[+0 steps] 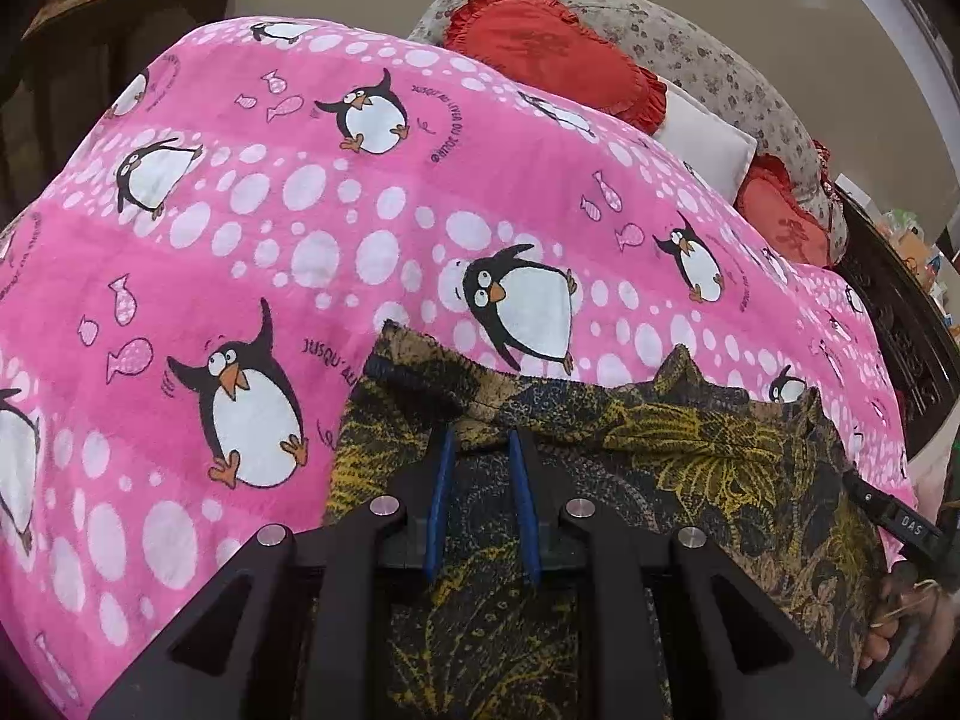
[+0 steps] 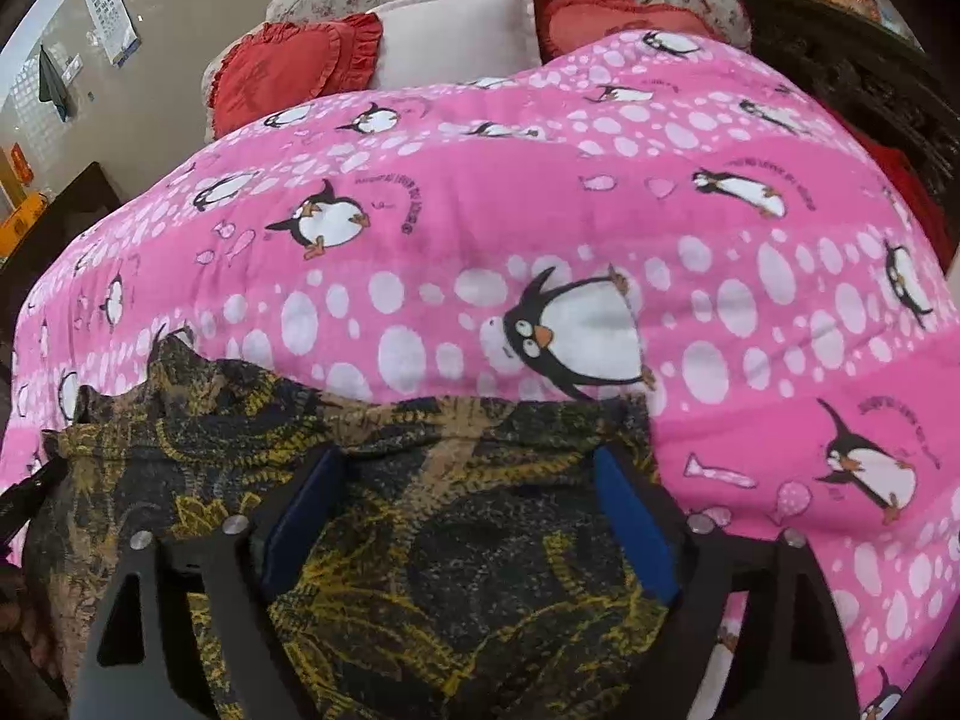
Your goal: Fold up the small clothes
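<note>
garment (image 1: pixel 690 468) on bedspread (image 1: pixel 300 210), pillows (image 1: pixel 708 144) behind
</note>
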The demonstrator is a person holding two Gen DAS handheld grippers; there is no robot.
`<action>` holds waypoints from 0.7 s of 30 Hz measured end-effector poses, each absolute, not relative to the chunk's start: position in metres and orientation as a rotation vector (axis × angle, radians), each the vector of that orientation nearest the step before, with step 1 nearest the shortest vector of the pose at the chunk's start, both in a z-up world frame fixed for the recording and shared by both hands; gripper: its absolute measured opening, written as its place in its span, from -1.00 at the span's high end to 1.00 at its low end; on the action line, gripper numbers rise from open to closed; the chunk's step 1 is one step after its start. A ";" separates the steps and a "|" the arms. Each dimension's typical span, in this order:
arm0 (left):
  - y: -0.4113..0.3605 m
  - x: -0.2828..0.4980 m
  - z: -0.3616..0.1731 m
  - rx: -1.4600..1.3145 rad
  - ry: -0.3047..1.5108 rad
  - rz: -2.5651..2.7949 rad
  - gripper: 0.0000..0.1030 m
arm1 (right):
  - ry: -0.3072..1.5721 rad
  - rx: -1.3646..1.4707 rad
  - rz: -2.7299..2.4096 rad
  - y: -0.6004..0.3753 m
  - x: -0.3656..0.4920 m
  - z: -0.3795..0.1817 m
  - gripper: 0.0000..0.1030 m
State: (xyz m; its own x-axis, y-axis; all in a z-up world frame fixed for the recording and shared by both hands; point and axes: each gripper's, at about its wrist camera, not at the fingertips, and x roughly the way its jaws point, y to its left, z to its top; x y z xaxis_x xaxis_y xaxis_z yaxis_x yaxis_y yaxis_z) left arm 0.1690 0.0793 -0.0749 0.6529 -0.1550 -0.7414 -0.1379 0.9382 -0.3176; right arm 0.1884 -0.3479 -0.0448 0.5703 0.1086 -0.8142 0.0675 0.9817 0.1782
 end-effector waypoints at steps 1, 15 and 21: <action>0.080 0.170 -0.075 -0.378 0.863 -0.018 0.98 | 0.966 0.199 0.021 -0.348 0.187 -0.043 -0.71; 0.109 0.029 -0.015 -0.376 0.748 -0.197 0.94 | 1.040 -0.130 0.191 -0.220 -0.012 -0.023 -0.50; 0.103 -0.034 -0.021 -0.396 0.747 -0.250 0.80 | 0.996 -0.038 0.134 -0.219 -0.003 -0.002 -0.51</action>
State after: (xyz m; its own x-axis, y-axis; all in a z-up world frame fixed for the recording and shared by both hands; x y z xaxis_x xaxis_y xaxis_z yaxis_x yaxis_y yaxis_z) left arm -0.0345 0.1026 -0.0209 0.7093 -0.3573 -0.6076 0.0799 0.8972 -0.4343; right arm -0.0029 -0.2188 -0.0021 0.5360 0.0953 -0.8388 -0.1298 0.9911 0.0297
